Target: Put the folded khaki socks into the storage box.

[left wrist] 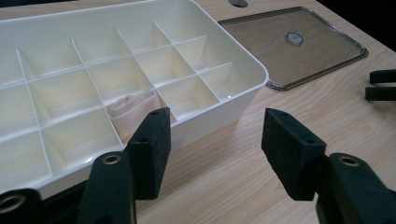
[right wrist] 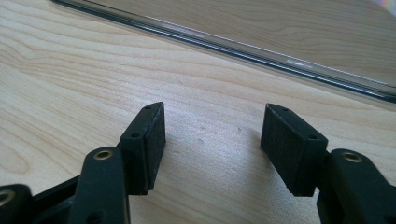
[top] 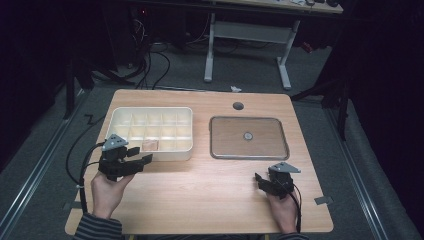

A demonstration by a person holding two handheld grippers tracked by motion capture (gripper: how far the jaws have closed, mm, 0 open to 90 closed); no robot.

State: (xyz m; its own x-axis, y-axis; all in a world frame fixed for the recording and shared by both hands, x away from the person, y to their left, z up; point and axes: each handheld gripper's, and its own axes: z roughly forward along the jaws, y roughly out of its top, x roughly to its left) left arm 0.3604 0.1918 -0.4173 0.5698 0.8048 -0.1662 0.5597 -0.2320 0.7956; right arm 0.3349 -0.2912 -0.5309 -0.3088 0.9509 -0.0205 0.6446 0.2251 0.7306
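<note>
From above, my wooden bench (top: pixel 200 190) carries a white divided tray (top: pixel 150 131) on its left half and a clear flat lid (top: pixel 248 137) on its right, the two lying near each other but apart; a small dark round hole (top: pixel 238 106) sits in the bench top beyond the lid. That high view shows both my hands at the near edge, well apart, and my striped sleeve (top: pixel 97 227) at the bottom left; neither tongs' own view shows these.

My left tongs (top: pixel 140 155) hang just before the tray's near wall; their own view shows the tips spread wide with nothing between them, one tip in line with the tray's front wall, the other over bare wood. That close view shows what the high one leaves as a faint smudge: a rolled beige cloth (left wrist: pixel 133 112) lying in one compartment of the tray's front row, just behind the left tip; it also catches the round knob (left wrist: pixel 294 38) in the middle of the lid.

My right tongs (top: pixel 261 181) sit low just before the lid; their own view shows them wide apart over bare wood, gripping nothing, with the lid's rim (right wrist: pixel 224 44) running across beyond them.
</note>
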